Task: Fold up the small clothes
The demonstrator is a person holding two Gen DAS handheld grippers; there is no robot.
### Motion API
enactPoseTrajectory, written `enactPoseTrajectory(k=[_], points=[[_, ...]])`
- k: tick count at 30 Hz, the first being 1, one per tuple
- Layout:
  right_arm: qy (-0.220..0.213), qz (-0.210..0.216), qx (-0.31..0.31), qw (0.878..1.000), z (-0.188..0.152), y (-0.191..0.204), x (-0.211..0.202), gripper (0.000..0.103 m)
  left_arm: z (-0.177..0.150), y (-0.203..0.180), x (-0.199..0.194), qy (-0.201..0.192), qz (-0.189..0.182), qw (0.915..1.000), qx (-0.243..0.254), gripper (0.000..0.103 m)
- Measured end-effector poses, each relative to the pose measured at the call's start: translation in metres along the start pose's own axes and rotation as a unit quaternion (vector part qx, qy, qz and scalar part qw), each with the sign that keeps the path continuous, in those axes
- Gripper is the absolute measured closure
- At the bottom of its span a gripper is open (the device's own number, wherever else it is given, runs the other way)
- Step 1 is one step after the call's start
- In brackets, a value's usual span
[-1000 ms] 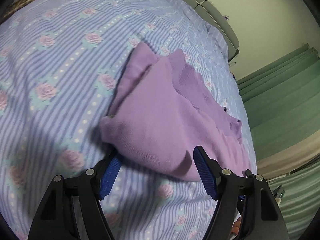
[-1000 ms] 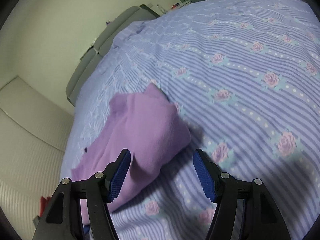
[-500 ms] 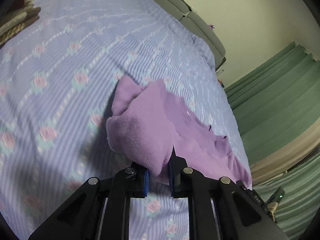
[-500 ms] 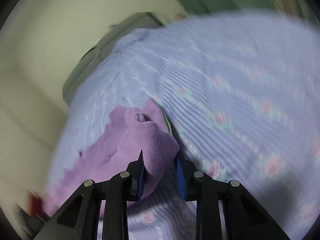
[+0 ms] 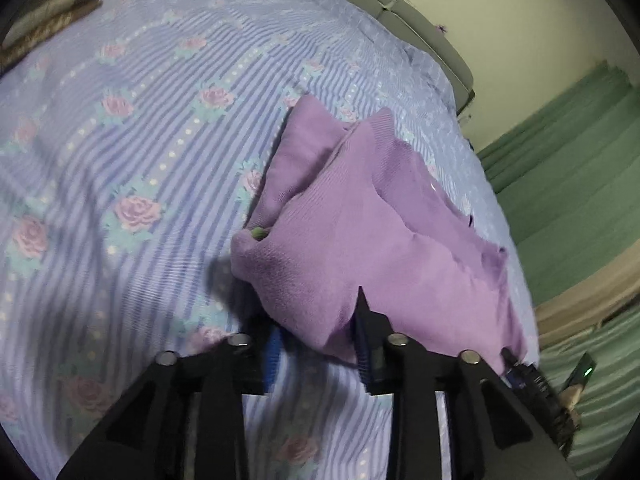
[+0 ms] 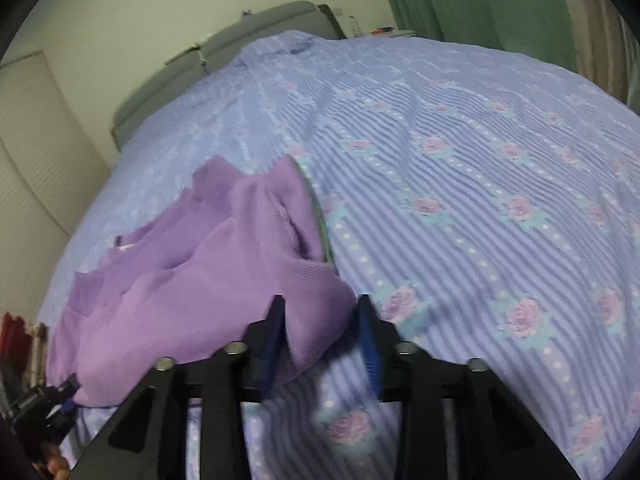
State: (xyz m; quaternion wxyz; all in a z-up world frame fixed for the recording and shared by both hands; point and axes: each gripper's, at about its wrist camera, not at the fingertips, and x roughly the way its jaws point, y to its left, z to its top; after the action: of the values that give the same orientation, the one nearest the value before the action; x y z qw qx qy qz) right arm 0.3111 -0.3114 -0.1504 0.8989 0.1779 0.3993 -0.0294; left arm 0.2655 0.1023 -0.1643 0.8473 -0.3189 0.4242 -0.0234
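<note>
A small purple knit garment (image 5: 360, 232) lies partly folded on the striped, rose-patterned bedspread (image 5: 140, 140). My left gripper (image 5: 318, 340) is shut on the garment's near corner, with cloth bunched between the blue pads. The garment also shows in the right wrist view (image 6: 208, 264), left of centre. My right gripper (image 6: 322, 332) is shut on its other near corner, and the cloth hangs between its fingers.
The bedspread (image 6: 480, 200) stretches wide to the right in the right wrist view. A grey headboard (image 6: 240, 48) and pale wall lie beyond it. Green curtains (image 5: 580, 160) hang right of the bed. Folded brownish fabric (image 5: 52, 20) sits at the far left.
Both grippers were open around the garment's near edge a second ago. They shut on its corners, and the edge now sits lifted and pulled toward me.
</note>
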Motion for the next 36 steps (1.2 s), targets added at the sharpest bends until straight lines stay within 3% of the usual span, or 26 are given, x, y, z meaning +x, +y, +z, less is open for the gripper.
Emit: enactPoseTrajectory(k=[1,4,9,15,18,19,21,23,24,29,30,33,36], points=[[-0.002,-0.010,-0.003,1.000,0.004,0.002,-0.001,0.048,-0.003,0.002,-0.005,-0.002,0.012,0.9999,0.006,0.050],[-0.009,-0.034,-0.027,0.999,0.004,0.006,-0.016,0.042,-0.004,-0.006,-0.027,-0.027,0.065,0.9966,0.044,0.036],[-0.069,-0.029,-0.061,0.995,0.001,0.016,-0.062,0.040,0.004,-0.028,-0.064,-0.083,0.080,0.9847,0.131,0.036],[-0.067,0.024,-0.138,0.988,0.036,0.052,-0.057,0.040,0.054,-0.054,-0.041,-0.069,0.052,0.9707,0.224,0.037],[-0.056,0.041,-0.166,0.984,0.061,0.071,-0.034,0.042,0.080,-0.057,-0.016,-0.037,0.044,0.9730,0.224,0.058],[-0.046,0.039,-0.171,0.983,0.068,0.076,-0.024,0.049,0.084,-0.057,-0.010,-0.027,0.039,0.9747,0.218,0.067],[-0.029,0.045,-0.166,0.985,0.082,0.081,-0.006,0.059,0.098,-0.053,0.007,-0.003,0.024,0.9799,0.198,0.071],[-0.013,0.050,-0.161,0.986,0.088,0.087,0.011,0.077,0.104,-0.050,0.017,0.010,0.014,0.9830,0.183,0.075],[-0.007,0.056,-0.159,0.986,0.089,0.090,0.016,0.080,0.105,-0.049,0.020,0.012,0.011,0.9838,0.179,0.076],[0.024,0.104,-0.163,0.981,0.082,0.101,0.035,0.084,0.114,-0.048,0.040,0.031,0.029,0.9822,0.183,0.076],[0.032,0.103,-0.165,0.980,0.082,0.103,0.040,0.085,0.117,-0.047,0.045,0.038,0.027,0.9819,0.184,0.076],[0.044,0.090,-0.160,0.982,0.081,0.101,0.052,0.085,0.122,-0.048,0.053,0.068,0.008,0.9798,0.188,0.060],[0.045,0.087,-0.154,0.983,0.083,0.100,0.056,0.085,0.121,-0.054,0.059,0.073,0.010,0.9760,0.205,0.060]])
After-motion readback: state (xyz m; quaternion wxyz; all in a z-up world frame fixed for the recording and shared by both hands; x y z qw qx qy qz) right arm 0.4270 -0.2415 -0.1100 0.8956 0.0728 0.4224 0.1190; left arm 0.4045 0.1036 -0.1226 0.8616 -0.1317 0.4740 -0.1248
